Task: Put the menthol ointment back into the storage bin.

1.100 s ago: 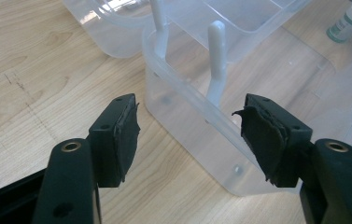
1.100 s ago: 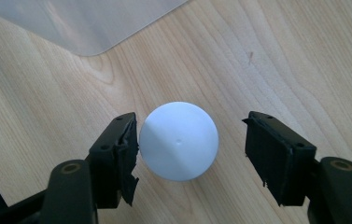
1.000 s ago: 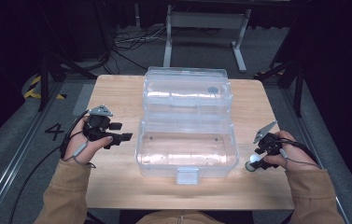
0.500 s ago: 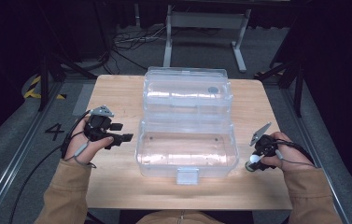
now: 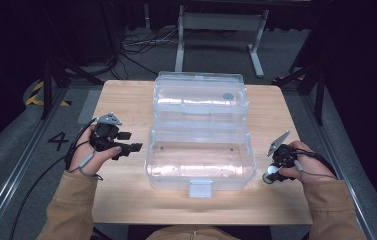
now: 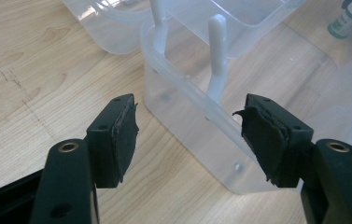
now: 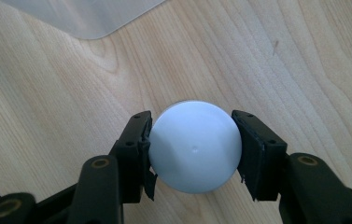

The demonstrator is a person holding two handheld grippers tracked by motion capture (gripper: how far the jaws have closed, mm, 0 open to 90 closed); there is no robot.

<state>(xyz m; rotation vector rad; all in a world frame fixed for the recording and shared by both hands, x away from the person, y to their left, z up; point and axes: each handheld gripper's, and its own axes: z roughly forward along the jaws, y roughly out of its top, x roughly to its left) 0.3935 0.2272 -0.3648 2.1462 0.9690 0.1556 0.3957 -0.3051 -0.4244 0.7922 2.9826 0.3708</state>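
Right tool (image 7: 191, 149) clamped on a white round cap (image 7: 194, 145) near the tabletop (image 5: 126, 107) edge, left tool (image 6: 187, 135) gaping beside the clear box (image 5: 199, 160).

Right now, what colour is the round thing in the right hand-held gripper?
White: a plain round white cap, seen best in the right gripper view.
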